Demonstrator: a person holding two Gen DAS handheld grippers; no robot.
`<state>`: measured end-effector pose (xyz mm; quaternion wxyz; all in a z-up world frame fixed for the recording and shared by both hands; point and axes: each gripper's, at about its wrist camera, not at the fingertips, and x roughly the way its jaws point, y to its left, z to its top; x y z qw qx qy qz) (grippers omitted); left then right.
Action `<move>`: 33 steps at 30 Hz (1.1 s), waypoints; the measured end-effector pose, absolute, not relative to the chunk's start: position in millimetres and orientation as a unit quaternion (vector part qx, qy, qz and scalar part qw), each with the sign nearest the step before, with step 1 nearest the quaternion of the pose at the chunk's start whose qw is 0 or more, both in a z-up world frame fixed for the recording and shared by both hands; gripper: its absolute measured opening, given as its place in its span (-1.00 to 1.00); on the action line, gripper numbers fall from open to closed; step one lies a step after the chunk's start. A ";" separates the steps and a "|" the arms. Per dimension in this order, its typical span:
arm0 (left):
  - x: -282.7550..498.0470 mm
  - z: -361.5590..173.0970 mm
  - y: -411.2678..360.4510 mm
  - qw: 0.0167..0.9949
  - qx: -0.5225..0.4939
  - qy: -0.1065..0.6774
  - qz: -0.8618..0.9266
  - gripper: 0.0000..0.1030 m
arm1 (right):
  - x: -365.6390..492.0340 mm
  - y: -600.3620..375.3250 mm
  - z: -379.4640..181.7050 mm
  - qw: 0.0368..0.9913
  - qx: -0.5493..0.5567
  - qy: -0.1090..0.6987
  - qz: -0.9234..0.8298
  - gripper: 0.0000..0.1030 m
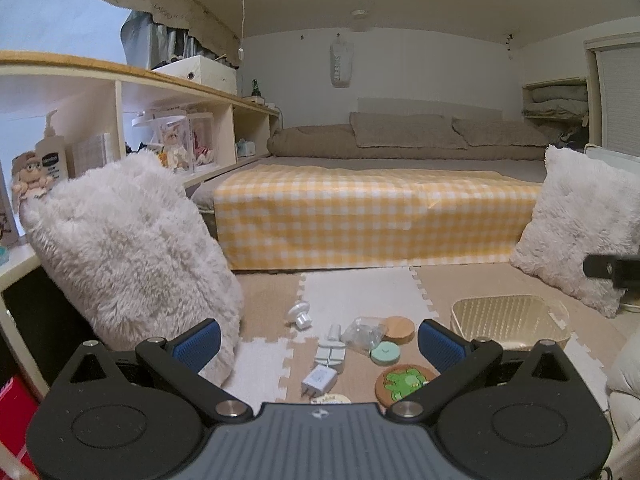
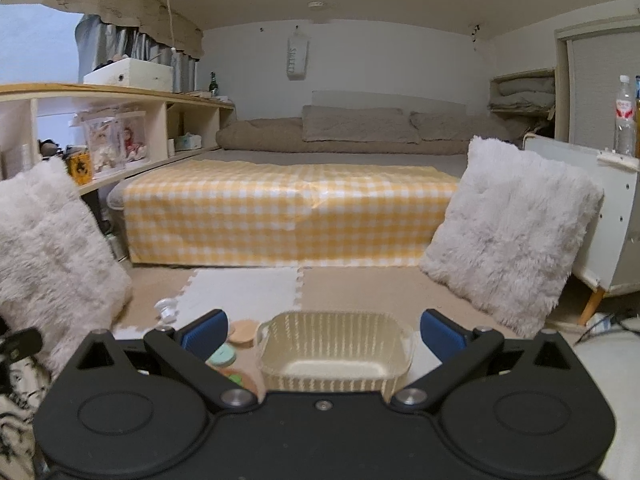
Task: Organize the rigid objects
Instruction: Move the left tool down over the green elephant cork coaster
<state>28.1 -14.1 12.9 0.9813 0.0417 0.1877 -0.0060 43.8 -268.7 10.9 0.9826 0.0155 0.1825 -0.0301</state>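
Items to sort: a loose cluster lies on the foam puzzle-mat floor (image 1: 360, 292) just ahead of my left gripper (image 1: 320, 344). I count a white square plug-in charger (image 1: 318, 380), a pale grey folded clip-like piece (image 1: 330, 354), a crinkled clear plastic packet (image 1: 362, 334), a round bamboo lid (image 1: 397, 329), a small mint-green round disc (image 1: 385, 353), a round cork coaster with a green frog print (image 1: 404, 381) and a white mushroom-shaped gadget (image 1: 301, 314).
Destination: the cream ribbed plastic basket (image 2: 334, 354) sits empty on the floor, right of the cluster and squarely between the fingers of my right gripper (image 2: 322, 334).
Key relation: the cluster lies forward and slightly below my left gripper; the charger is nearest, its prongs pointing back toward me and its long axis running roughly away from me. My left hand is the nearer one for picking; my right faces the basket.
Left gripper state: spread wide, nothing between the blue pads.
Right gripper state: also spread wide and empty.
Edges and room: a fluffy white cushion (image 1: 132, 264) crowds the left side close to my left finger. A 2nd fluffy cushion (image 2: 512, 236) leans well to the right of the basket. The yellow checked bed cover (image 1: 372, 216) is well beyond, so the floor ahead is open.
Judgement: sorting has not begun; the basket holds 0 items.
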 end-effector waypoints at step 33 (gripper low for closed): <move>165.3 -87.9 -103.9 0.946 0.105 0.299 -0.072 1.00 | 226.1 -379.4 -84.3 0.910 0.071 0.409 -0.023 0.20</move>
